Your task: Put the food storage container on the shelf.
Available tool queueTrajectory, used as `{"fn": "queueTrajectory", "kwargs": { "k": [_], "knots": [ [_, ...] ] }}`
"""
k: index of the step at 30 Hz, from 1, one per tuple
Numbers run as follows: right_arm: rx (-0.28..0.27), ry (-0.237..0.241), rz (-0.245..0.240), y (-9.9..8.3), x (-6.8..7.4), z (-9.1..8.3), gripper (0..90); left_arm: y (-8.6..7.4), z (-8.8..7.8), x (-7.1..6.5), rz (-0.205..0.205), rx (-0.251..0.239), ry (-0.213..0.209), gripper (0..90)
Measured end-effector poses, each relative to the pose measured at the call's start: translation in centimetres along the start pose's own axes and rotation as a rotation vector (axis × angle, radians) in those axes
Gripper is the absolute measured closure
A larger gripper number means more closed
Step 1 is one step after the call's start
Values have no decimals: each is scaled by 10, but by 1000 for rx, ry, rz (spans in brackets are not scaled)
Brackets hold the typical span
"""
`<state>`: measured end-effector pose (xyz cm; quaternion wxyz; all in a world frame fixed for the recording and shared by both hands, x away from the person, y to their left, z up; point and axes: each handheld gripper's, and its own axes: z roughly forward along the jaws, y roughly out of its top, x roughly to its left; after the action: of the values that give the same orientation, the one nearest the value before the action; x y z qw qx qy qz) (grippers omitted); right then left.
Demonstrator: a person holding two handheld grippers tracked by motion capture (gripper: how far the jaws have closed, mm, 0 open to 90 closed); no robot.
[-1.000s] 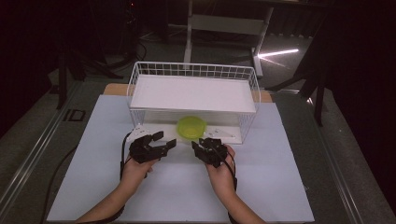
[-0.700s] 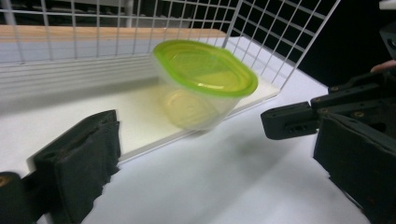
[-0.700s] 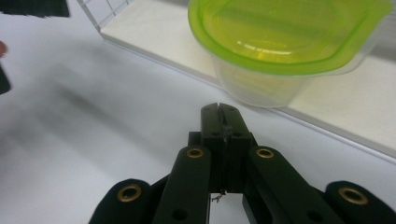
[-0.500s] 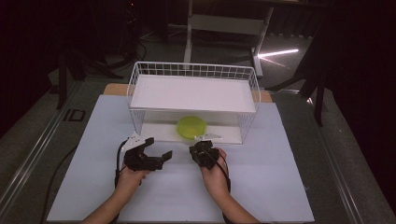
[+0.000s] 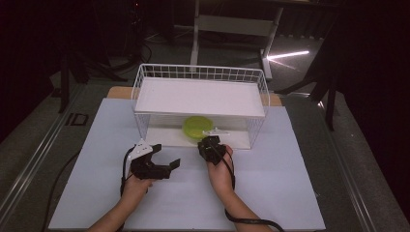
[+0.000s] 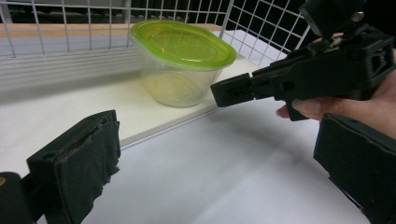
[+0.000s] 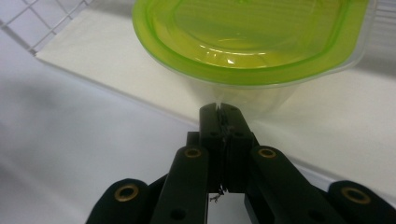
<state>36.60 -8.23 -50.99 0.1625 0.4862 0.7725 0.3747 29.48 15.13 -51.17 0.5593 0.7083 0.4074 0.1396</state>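
Sitting untouched in the wire basket point(image 5: 263, 92), the green-lidded tub point(image 5: 197, 127) is being approached by the clenched, empty right gripper point(image 7: 219, 108) while the left gripper point(image 5: 167, 157) is being held wide open, empty.

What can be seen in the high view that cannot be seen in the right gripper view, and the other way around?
High view: the whole wire rack with its upper shelf, the left gripper with jaws open, both of the person's hands, and the white table.
Right gripper view: the right gripper with jaws shut and empty, tips just short of the tub's clear wall, and the ridges on the green lid.
Both: the tub on the rack's lower shelf and some rack wire.
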Motion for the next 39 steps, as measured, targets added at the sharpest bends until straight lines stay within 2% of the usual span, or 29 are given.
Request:
{"fn": "queueTrajectory", "kwargs": {
  "k": [7, 9, 12, 16, 18, 20, 22, 24, 27, 29, 31, 34, 36, 38, 39],
  "knots": [
    [-5, -12, 2, 8, -2, 6, 872, -1, 0, 0, -2, 1, -5, 15],
    [-5, -32, -23, 11, -2, 7, 872, -1, 1, 0, -4, -1, -8, 15],
    [-1, -26, -14, 12, -2, 7, 872, -1, 1, -1, 4, 2, -10, 15],
    [-11, -11, -39, 8, 3, -1, 847, -1, -1, 0, 0, 1, -27, 15],
    [-23, 1, -57, 4, 5, -7, 800, -1, -2, 0, 3, -1, -41, 15],
    [-34, 3, -94, 1, 9, -14, 733, 1, -3, -1, 14, 1, -60, 15],
    [-60, 14, -112, -2, 12, -24, 667, 2, -4, -3, 35, -2, -72, 15],
    [-80, 36, -113, -4, 14, -32, 551, 4, -6, -5, 43, -8, -75, 15],
    [-141, 71, -126, -6, 14, -43, 352, 9, -10, -8, 57, -16, -78, 15],
    [-163, 77, -129, -6, 13, -47, 320, 12, -13, -9, 62, -18, -82, 15],
    [-189, 112, -147, -7, 12, -56, 188, 15, -16, -11, 66, -32, -87, 15],
    [-213, 126, -173, -8, 13, -66, 138, 20, -21, -15, 78, -44, -103, 15],
    [-227, 128, -179, -10, 12, -71, 139, 22, -24, -17, 87, -51, -108, 15],
    [-218, 126, -194, -11, 12, -75, 139, 23, -26, -19, 101, -42, -110, 15],
    [-220, 131, -183, -12, 11, -77, 139, 23, -28, -20, 111, -38, -111, 15]
  ]
}}
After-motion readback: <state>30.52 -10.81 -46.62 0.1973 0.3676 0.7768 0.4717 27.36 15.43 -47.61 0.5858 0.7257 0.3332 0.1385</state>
